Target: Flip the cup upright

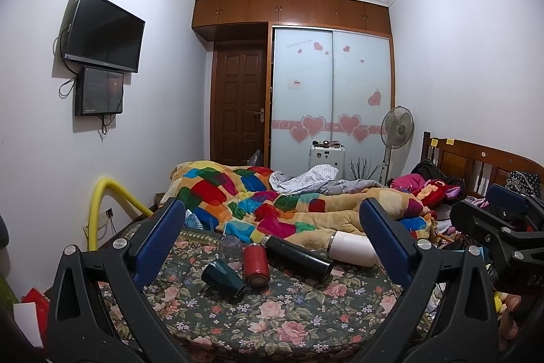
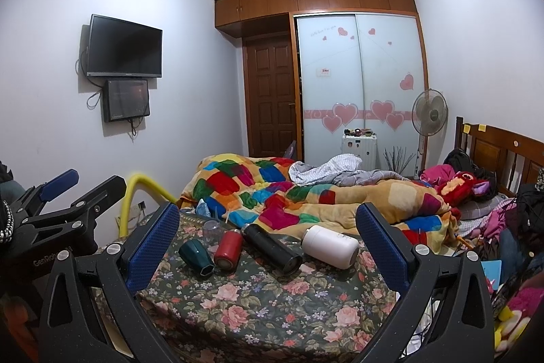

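Several cups lie on their sides on a floral sheet (image 1: pixel 289 322) (image 2: pixel 258 305): a dark green cup (image 1: pixel 222 278) (image 2: pixel 196 256), a red cup (image 1: pixel 255 264) (image 2: pixel 228 250), a black flask (image 1: pixel 299 257) (image 2: pixel 272 248) and a white bottle (image 1: pixel 353 249) (image 2: pixel 329 245). A clear glass (image 1: pixel 230 248) (image 2: pixel 211 228) stands upside down behind the green cup. My left gripper (image 1: pixel 272 247) is open and empty, short of the cups. My right gripper (image 2: pixel 268 244) is open and empty too. Each gripper shows at the edge of the other's view.
A patchwork quilt (image 1: pixel 272 203) (image 2: pixel 306 196) is heaped behind the cups. Clothes and a red plush toy (image 2: pixel 462 189) lie to the right by the wooden headboard (image 2: pixel 503 152). A yellow tube (image 1: pixel 102 203) stands at the left wall. A fan (image 2: pixel 428 114) stands by the wardrobe.
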### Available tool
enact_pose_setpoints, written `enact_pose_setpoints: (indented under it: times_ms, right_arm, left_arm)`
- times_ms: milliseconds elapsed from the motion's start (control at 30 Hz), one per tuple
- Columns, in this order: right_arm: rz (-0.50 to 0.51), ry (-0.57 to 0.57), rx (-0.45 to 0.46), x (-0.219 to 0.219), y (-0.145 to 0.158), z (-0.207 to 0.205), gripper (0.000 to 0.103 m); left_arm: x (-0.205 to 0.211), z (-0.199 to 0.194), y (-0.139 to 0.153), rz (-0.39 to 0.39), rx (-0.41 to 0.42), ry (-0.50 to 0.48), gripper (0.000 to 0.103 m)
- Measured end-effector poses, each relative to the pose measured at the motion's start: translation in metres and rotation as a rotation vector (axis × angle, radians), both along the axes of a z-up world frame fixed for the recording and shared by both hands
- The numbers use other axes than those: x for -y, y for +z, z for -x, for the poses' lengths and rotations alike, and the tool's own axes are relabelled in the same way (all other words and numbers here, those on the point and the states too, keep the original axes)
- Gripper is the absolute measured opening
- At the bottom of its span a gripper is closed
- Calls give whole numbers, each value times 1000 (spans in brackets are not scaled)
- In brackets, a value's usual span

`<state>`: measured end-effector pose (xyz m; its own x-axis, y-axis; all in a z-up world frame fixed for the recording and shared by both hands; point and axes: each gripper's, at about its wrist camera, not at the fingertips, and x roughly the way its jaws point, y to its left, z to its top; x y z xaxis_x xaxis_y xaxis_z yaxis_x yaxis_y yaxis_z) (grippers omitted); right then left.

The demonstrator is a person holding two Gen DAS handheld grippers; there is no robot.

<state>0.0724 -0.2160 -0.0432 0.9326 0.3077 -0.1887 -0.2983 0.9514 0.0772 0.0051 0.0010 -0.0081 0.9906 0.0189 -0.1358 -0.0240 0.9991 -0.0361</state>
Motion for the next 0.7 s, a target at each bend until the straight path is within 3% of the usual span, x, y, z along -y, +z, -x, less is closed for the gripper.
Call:
enact_pose_setpoints:
  times_ms: [400, 700]
  right_arm:
    - [8, -7, -78, 4, -17, -30, 103]
    - [17, -28, -199, 6, -42, -75, 103]
  left_arm:
    - [-18, -39, -26, 62, -97, 23, 103]
    - [-48, -109, -82, 87, -293, 148, 103]
